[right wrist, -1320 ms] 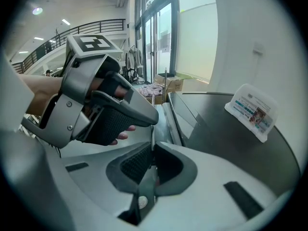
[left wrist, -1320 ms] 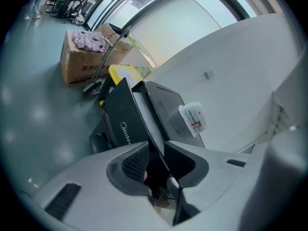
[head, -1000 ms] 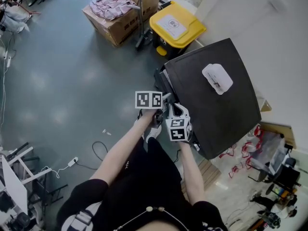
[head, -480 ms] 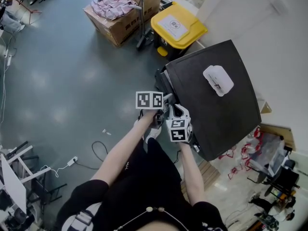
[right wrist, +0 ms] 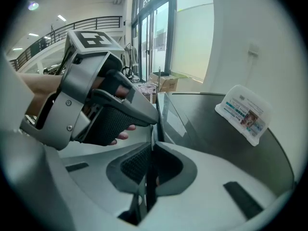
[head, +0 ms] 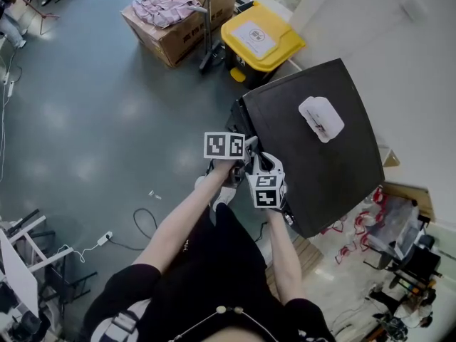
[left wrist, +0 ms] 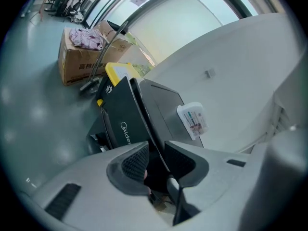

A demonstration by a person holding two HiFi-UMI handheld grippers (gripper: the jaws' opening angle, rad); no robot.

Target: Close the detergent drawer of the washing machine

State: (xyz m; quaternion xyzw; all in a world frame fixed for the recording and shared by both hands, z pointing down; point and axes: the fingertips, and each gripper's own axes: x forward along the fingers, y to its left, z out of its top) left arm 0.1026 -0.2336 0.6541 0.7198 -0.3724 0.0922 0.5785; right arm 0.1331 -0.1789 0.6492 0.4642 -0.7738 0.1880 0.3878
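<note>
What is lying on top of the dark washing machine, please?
One white packet with a printed label lies on the dark top of the washing machine, toward the wall. Nothing else shows there. What is beneath the packet is covered.

Grey polished floor (head: 85, 105) spreads below you from seven to eleven o'clock, throwing back soft patches of light. At twelve sits a cardboard box (head: 158, 43) heaped with pink cloth (head: 169, 4), and a yellow-lidded bin (head: 262, 38) stands just beside it at one. A white wall (head: 417, 55) fills two to three o'clock. A power strip (head: 108, 239) lies at eight. Tall windows (right wrist: 192, 37) brighten your right gripper view.
</note>
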